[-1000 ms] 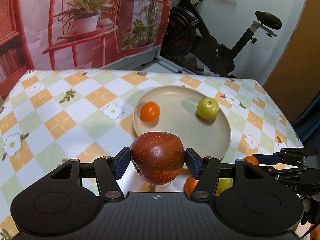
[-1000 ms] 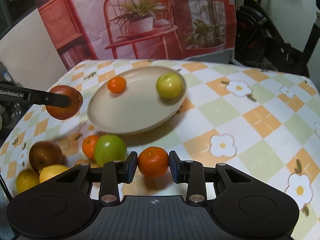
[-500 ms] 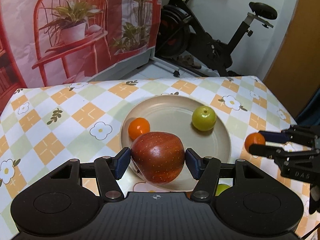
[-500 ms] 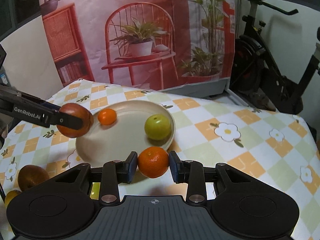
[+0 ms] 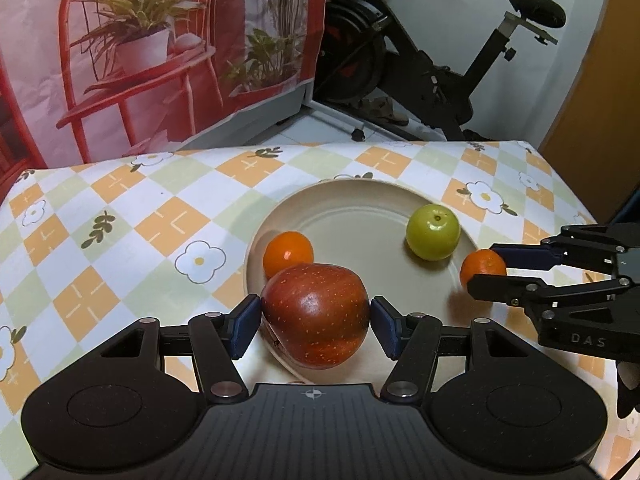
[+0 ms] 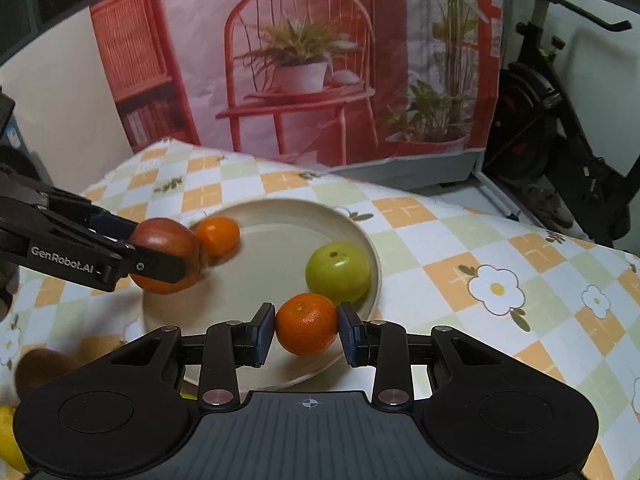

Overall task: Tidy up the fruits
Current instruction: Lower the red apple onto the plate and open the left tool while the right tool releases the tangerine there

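A beige plate (image 5: pixel 360 216) (image 6: pixel 280 216) lies on the checked tablecloth, holding a small orange (image 5: pixel 288 253) (image 6: pixel 218 236) and a green apple (image 5: pixel 433 232) (image 6: pixel 338 273). My left gripper (image 5: pixel 316 320) (image 6: pixel 160 256) is shut on a red apple (image 5: pixel 316 314) (image 6: pixel 162 246), held over the plate's near left rim beside the small orange. My right gripper (image 6: pixel 307 330) (image 5: pixel 482 274) is shut on a mandarin (image 6: pixel 307 323) (image 5: pixel 482 268), held above the plate's right edge, close to the green apple.
At the table's near left corner lie a brown fruit (image 6: pixel 38 370) and a yellow fruit (image 6: pixel 8 440). An exercise bike (image 5: pixel 432 60) and a red printed backdrop (image 5: pixel 140 52) stand beyond the far table edge.
Both grippers have carried their fruit away from the loose pile and over the plate. The red apple now hangs by the small orange, and the mandarin has come up beside the green apple.
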